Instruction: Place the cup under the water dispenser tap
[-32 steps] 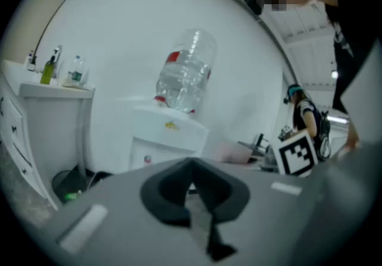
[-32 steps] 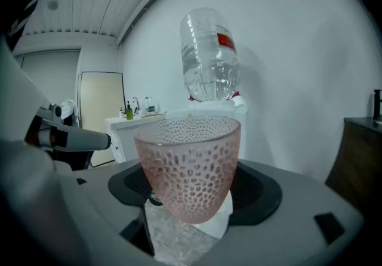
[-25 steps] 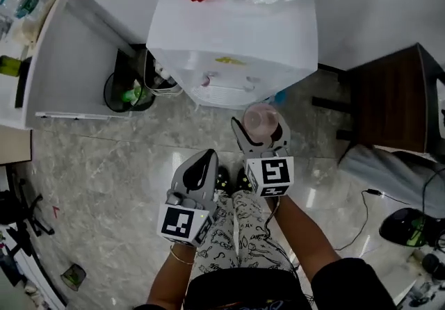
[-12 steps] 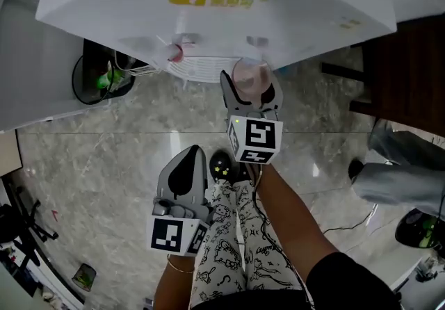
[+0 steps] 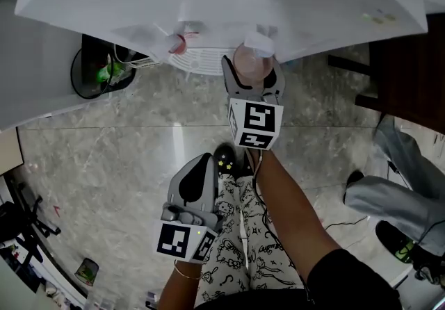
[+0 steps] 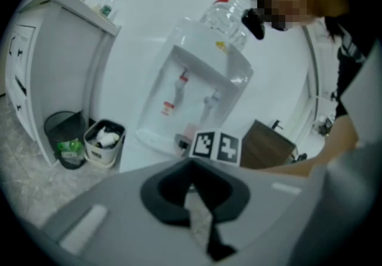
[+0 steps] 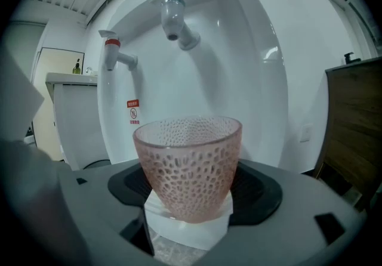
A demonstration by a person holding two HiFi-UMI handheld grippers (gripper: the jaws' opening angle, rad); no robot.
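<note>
A pink dimpled cup (image 7: 188,166) stands upright between the jaws of my right gripper (image 7: 188,199), which is shut on it. The dispenser's white tap (image 7: 176,20) hangs above the cup and slightly left of it; the red tap (image 7: 116,50) is further left. In the head view the cup (image 5: 248,63) sits just below the white tap (image 5: 261,42), over the edge of the drip tray (image 5: 198,62). My right gripper (image 5: 252,78) reaches up to the white dispenser (image 5: 222,3). My left gripper (image 5: 201,162) hangs back near my legs, jaws together and empty; its view shows the dispenser (image 6: 197,89) from afar.
A black bin (image 5: 97,72) with green rubbish stands left of the dispenser, beside a white cabinet (image 5: 42,93). A dark wooden cabinet (image 5: 410,58) stands at the right. Grey cloth (image 5: 393,187) and cables lie on the marble floor at lower right.
My right gripper has carried the cup forward, up to the dispenser and beneath the white tap. The head view has closed in on the dispenser. My left gripper stays back by my legs.
</note>
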